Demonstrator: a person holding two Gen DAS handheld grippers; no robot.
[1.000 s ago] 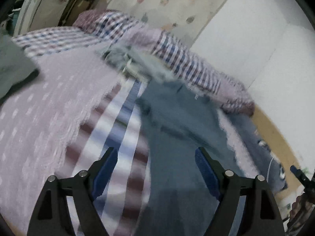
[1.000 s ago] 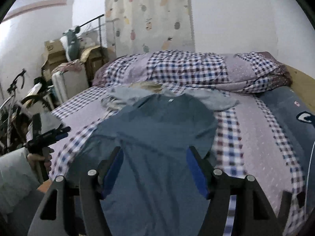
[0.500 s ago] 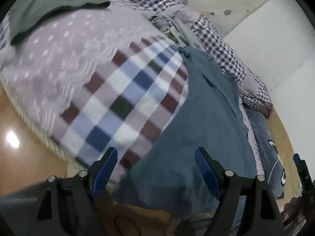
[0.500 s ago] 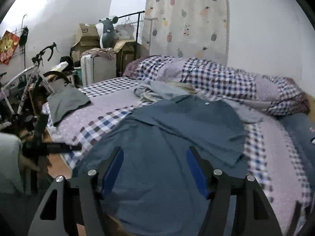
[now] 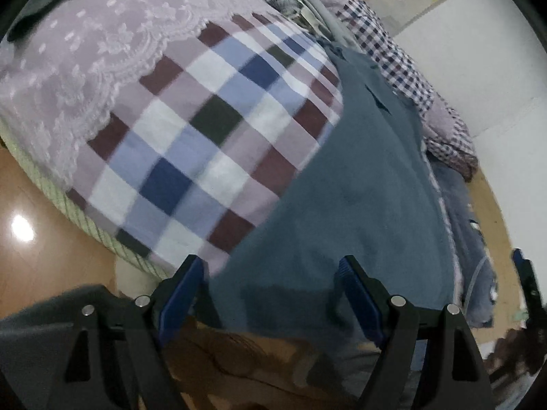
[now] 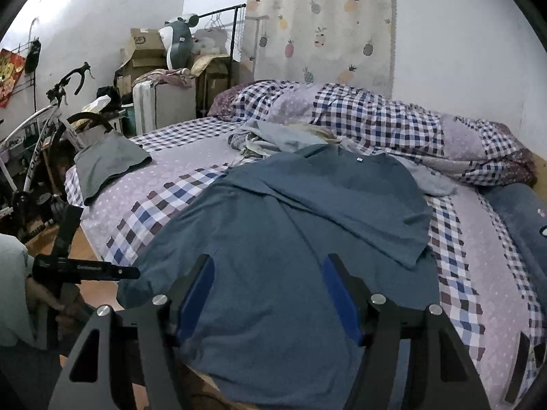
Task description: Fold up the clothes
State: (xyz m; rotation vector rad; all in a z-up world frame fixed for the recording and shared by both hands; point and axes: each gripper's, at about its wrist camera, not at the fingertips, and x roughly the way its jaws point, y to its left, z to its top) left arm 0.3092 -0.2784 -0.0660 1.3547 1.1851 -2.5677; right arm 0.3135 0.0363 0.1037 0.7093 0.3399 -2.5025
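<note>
A blue-grey T-shirt (image 6: pixel 294 225) lies spread on the bed, collar toward the pillows, one sleeve folded across its chest, hem hanging over the near edge. It also shows in the left wrist view (image 5: pixel 352 198). My right gripper (image 6: pixel 268 266) is open and empty, just above the shirt's lower part. My left gripper (image 5: pixel 270 268) is open and empty, low at the bed's near edge by the shirt's left hem corner. It also shows from the right wrist view (image 6: pixel 102 271), at the hem's left end.
The bed has a checked and dotted lilac cover (image 6: pixel 143 184). A folded grey garment (image 6: pixel 106 160) lies at its left corner. A pile of clothes (image 6: pixel 273 138) and a checked duvet (image 6: pixel 393 119) lie at the head. A bicycle (image 6: pixel 44 126) and boxes stand left.
My left gripper has dropped down and back to the bed's near edge, at the shirt's hem corner. My right gripper has drawn back and swung a little left. Both stay open.
</note>
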